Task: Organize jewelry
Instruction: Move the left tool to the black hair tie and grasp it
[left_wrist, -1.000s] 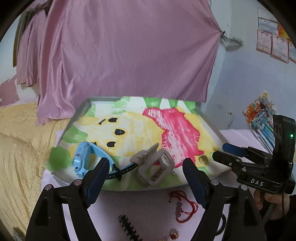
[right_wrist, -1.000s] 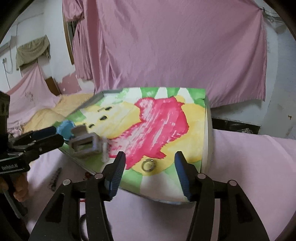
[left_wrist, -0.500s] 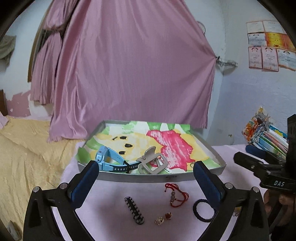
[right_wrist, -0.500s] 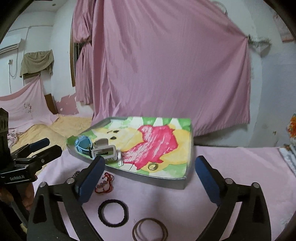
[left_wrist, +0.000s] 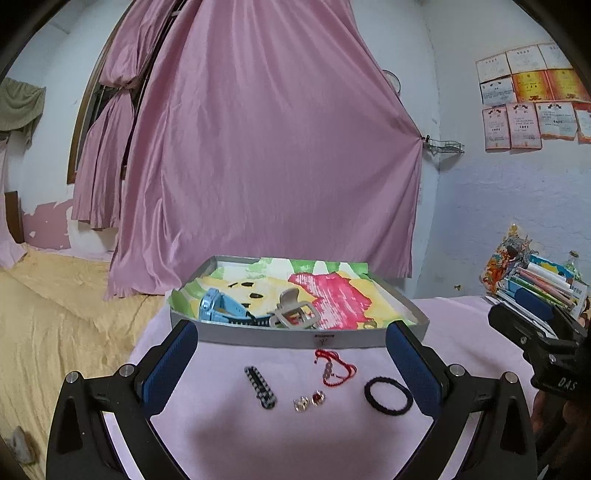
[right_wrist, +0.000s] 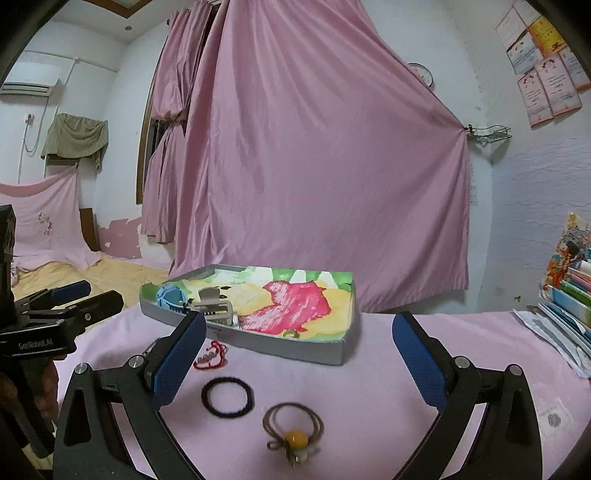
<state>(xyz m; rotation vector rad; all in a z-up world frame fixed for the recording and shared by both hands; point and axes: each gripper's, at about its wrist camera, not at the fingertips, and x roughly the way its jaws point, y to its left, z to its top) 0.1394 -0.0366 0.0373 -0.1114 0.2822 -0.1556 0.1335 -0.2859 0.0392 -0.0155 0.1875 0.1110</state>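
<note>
Nearest the cameras, both grippers stand wide with nothing between their blue pads: the left gripper (left_wrist: 291, 360) over the small pieces, the right gripper (right_wrist: 299, 356) over the hair ties; on the pink cloth-covered surface (right_wrist: 369, 387) below them lie a brown elastic hair tie with a yellow bead (right_wrist: 293, 430), a black fabric hair ring (right_wrist: 228, 397), a pair of small earrings, one with a red stone (left_wrist: 309, 401), a black-and-white striped hair clip (left_wrist: 260, 386) and a red cord bracelet with beads (left_wrist: 334, 368), all loose and apart from one another; just beyond sits the shallow grey tray lined with a bright painted paper (left_wrist: 258, 338), already holding a light blue wristwatch (left_wrist: 219, 308), a grey claw hair clip (left_wrist: 295, 312) and a small ring (right_wrist: 291, 334) near its front wall; behind hang pink curtains (left_wrist: 258, 166), with a yellow-covered bed (left_wrist: 48, 314) to the left and a stack of books (right_wrist: 570, 295) to the right; as a judgement, the earrings are the risk: tiny and flat on soft cloth, they could slip from wide pads or be pinched together with the fabric, and the thin cord could snag; the tray's raised front wall must be cleared when carrying things in, or a piece may catch and drop; open room is good across the right half of the cloth and the tray's far red area, while the surface's left edge drops toward the bed
</note>
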